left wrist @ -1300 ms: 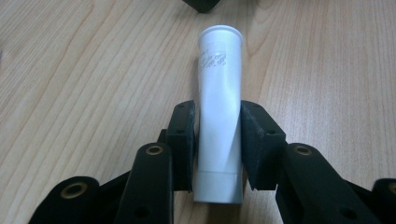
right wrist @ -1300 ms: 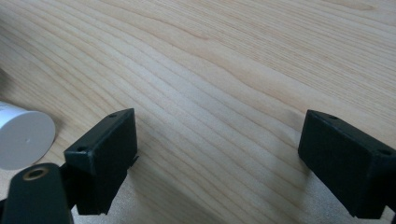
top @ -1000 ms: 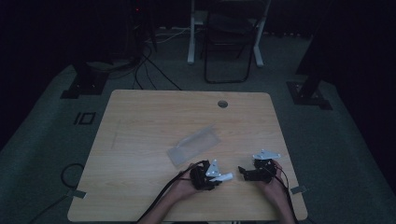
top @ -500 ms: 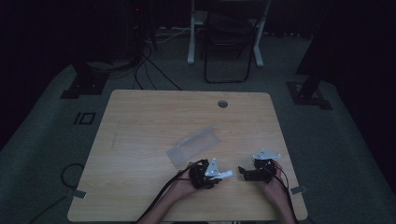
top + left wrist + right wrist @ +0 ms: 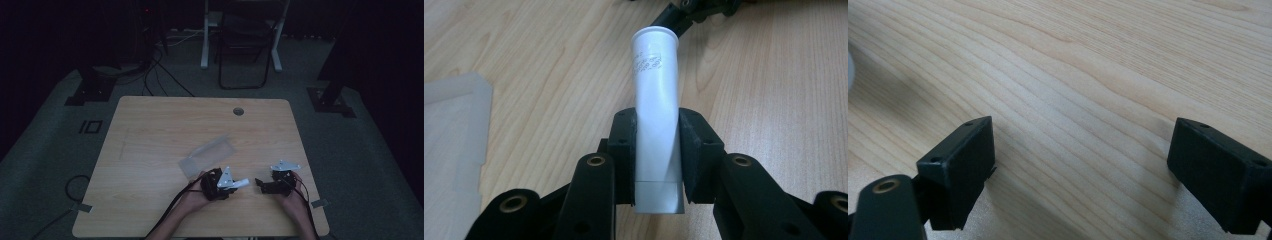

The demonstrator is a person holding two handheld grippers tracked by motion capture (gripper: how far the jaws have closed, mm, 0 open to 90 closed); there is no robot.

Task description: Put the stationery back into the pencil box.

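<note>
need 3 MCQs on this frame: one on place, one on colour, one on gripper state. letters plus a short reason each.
1. Where does the clear plastic sheet lie?
A. beyond the left gripper
B. under the right gripper
C. on the floor

2. What colour is the tube in the left gripper?
A. red
B. white
C. green

3. How do the right gripper's jaws stand?
A. shut on the tube
B. shut on nothing
C. open, nothing between them

Answers: 1 A, the high view shows it on the table beyond that gripper. 2 B, the left gripper view shows a white tube clamped. 3 C, the right gripper view shows bare wood between the jaws.

Left tool (image 5: 657,150) at the near edge, jaws clamped tight, right tool (image 5: 1083,170) just beside it, jaws spread wide
</note>
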